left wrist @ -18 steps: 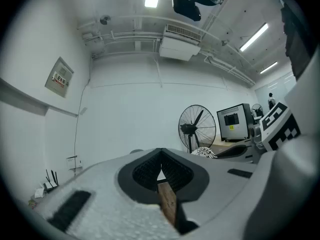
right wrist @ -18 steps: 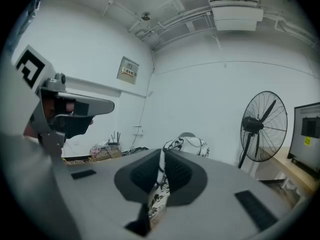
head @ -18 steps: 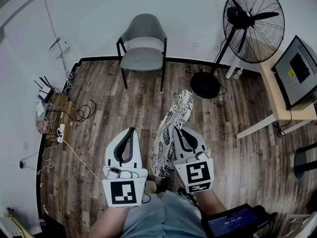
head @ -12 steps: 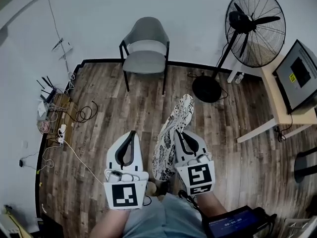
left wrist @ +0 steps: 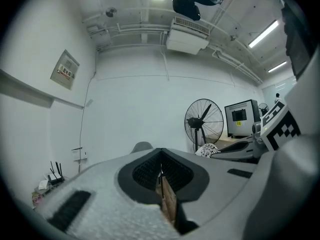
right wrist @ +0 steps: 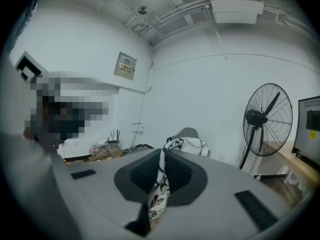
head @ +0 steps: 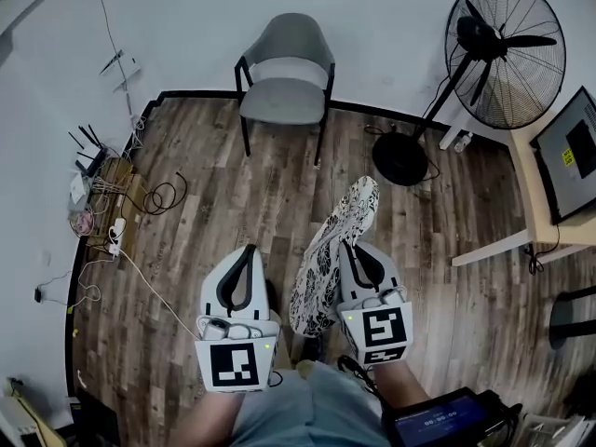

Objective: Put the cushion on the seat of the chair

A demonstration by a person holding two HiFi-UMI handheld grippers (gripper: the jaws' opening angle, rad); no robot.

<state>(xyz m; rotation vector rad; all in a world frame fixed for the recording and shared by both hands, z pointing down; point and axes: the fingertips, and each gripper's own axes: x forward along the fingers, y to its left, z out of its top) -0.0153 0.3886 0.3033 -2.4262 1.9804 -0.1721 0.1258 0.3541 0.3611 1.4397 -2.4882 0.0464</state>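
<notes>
A grey chair point(head: 284, 71) with black legs stands against the far wall, its seat point(head: 282, 102) bare. My right gripper point(head: 349, 244) is shut on the edge of a white cushion with a black leaf pattern point(head: 328, 250), which hangs upright beside it above the wooden floor. In the right gripper view the cushion point(right wrist: 184, 145) rises past the closed jaws of the right gripper point(right wrist: 161, 155) and partly hides the chair point(right wrist: 190, 132). My left gripper point(head: 244, 251) is level beside it, shut and empty; the left gripper view shows the left gripper point(left wrist: 161, 156) with its jaws meeting in front of the chair point(left wrist: 142, 146).
A large black pedestal fan point(head: 505, 52) stands right of the chair. A pale table point(head: 540, 214) with a monitor point(head: 575, 153) is at the right edge. Cables, a power strip and routers point(head: 98, 203) lie by the left wall.
The chair, the fan and the floor have slid in the head view as the person moves towards the chair. Both grippers keep their pose, the cushion still held.
</notes>
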